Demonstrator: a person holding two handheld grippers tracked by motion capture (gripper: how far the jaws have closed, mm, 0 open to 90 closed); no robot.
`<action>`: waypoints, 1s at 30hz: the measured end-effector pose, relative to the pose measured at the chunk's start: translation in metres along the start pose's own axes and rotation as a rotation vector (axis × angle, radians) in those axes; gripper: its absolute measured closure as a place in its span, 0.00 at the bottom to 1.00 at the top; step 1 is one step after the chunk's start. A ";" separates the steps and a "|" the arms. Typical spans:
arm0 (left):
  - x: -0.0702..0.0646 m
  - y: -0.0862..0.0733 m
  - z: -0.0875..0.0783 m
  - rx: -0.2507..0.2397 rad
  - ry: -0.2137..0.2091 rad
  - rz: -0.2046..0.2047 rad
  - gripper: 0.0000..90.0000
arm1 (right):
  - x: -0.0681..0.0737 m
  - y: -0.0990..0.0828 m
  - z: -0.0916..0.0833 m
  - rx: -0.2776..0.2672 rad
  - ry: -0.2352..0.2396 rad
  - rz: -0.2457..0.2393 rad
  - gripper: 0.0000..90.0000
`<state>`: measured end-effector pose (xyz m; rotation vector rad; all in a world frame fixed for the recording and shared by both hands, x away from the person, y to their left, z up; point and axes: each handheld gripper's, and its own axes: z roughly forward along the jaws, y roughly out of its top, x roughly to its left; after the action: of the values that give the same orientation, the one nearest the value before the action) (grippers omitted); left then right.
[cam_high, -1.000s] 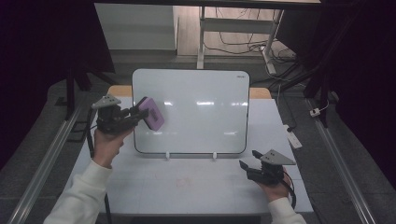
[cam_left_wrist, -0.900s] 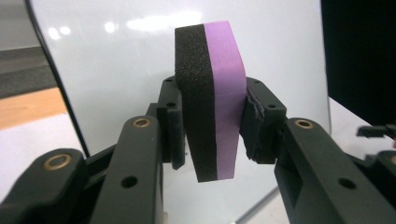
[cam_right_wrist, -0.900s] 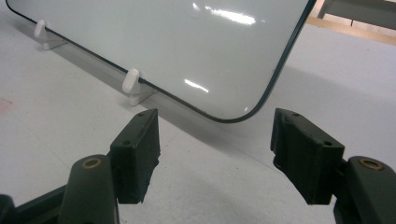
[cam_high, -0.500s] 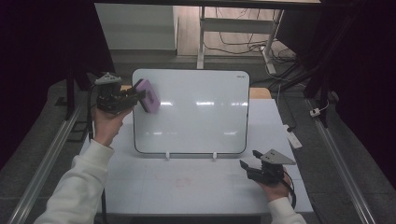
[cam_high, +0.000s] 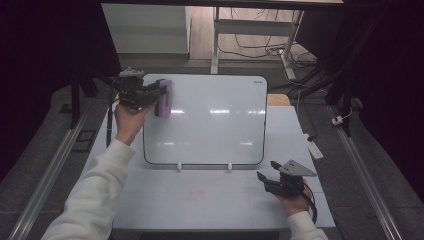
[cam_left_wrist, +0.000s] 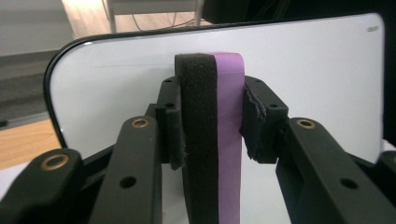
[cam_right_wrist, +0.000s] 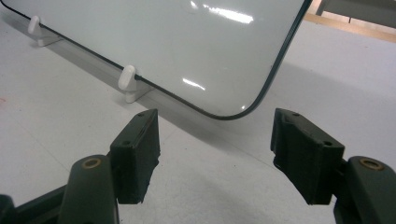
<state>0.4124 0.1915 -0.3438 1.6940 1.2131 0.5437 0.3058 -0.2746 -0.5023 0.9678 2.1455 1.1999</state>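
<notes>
Whiteboard (cam_high: 210, 120) propped on white clips (cam_right_wrist: 127, 77); eraser (cam_left_wrist: 212, 140) at top-left corner.

Purple-and-black eraser (cam_left_wrist: 212, 140), glossy white black-rimmed whiteboard (cam_high: 210, 125), pale grey table (cam_high: 200, 200), black claws.

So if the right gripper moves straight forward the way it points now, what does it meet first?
Probably the lower corner of the whiteboard. The right gripper has open, empty jaws aimed at that corner across bare table; depth is uncertain.

A small mark is sitting in the whiteboard's (cam_left_wrist: 299, 70) top corner, up beyond the left gripper (cam_left_wrist: 212, 121); it is too blurred to read.
</notes>
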 end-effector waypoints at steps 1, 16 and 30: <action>-0.002 0.000 0.002 0.003 0.012 0.009 0.69 | 0.000 0.000 0.000 0.001 0.000 0.000 0.36; -0.017 -0.004 0.011 0.002 0.078 0.096 0.63 | 0.001 0.001 0.001 0.004 -0.005 -0.009 0.36; -0.010 -0.021 -0.026 -0.055 -0.131 0.084 0.49 | -0.004 -0.001 -0.002 0.003 -0.007 0.000 0.36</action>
<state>0.3783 0.1955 -0.3489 1.7118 1.0286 0.5043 0.3066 -0.2785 -0.5020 0.9717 2.1427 1.1916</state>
